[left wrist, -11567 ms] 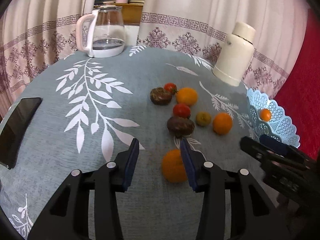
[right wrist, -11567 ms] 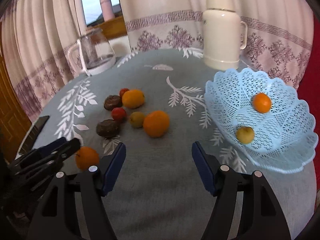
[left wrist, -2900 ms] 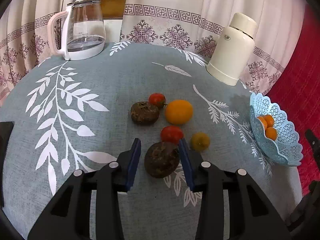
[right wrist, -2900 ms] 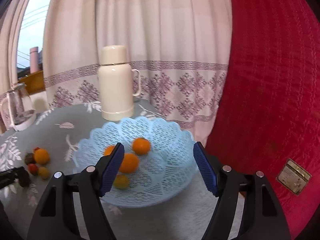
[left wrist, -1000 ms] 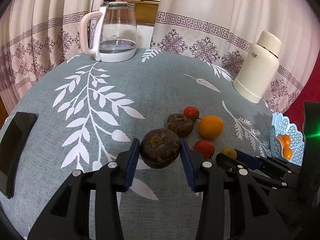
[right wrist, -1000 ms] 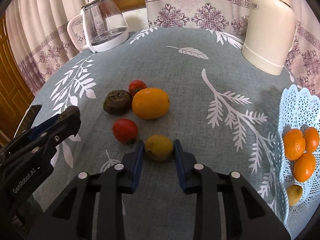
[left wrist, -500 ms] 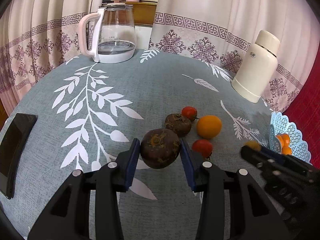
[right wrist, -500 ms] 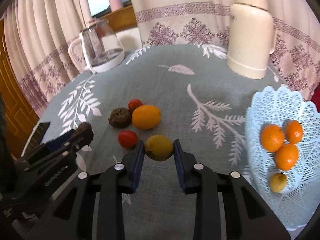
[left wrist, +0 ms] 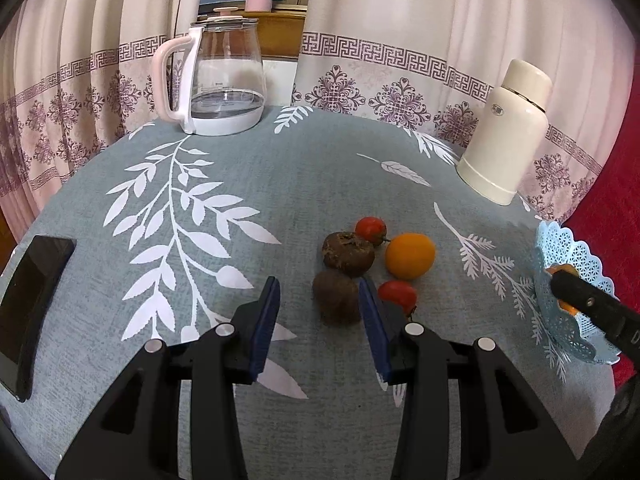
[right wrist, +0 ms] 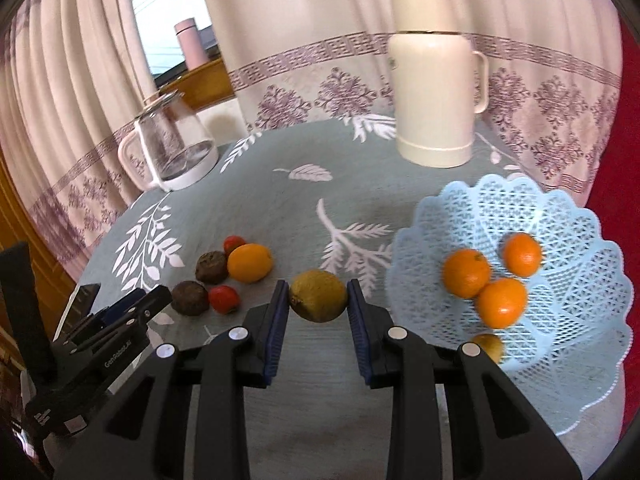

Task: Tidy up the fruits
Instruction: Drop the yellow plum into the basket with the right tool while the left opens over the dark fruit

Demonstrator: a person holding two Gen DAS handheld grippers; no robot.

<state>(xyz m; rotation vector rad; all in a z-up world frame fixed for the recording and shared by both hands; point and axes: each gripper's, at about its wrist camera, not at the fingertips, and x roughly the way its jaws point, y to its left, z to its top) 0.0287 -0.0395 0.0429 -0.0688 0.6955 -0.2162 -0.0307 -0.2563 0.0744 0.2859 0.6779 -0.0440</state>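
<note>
- Basket [right wrist: 560, 216]: pale blue lattice, at the table's right edge. It holds three oranges [right wrist: 466, 274] and one small yellowish fruit [right wrist: 486, 346]. Judged to be the collecting point for citrus.
- Right gripper [right wrist: 318, 288]: clenched on a yellow-green fruit [right wrist: 318, 298], pads pressing both its sides. The fruit is held clear of the cloth, just left of the basket's rim. Judged to be in transit to the basket.
- Left gripper [left wrist: 318, 284]: loose and grasping nothing. A dark brown fruit [left wrist: 336, 300] lies on the cloth between its jaws, with a gap at the left pad. Contact at the right pad cannot be told.
- Remaining cluster, mid-table: a second brown fruit [left wrist: 348, 254], a large orange [left wrist: 410, 255] and two tomatoes [left wrist: 370, 229]. The brown pair lie together, likely grouped by kind.
- Table [left wrist: 280, 184]: round, with a grey-blue cloth printed with white leaves.
- Far edge: glass kettle [left wrist: 224, 80] at left, cream flask [left wrist: 508, 132] at right. A phone [left wrist: 32, 292] lies at the near left edge.
- Room: patterned curtains [left wrist: 400, 40] and a window behind, red fabric [right wrist: 628, 80] at right.
</note>
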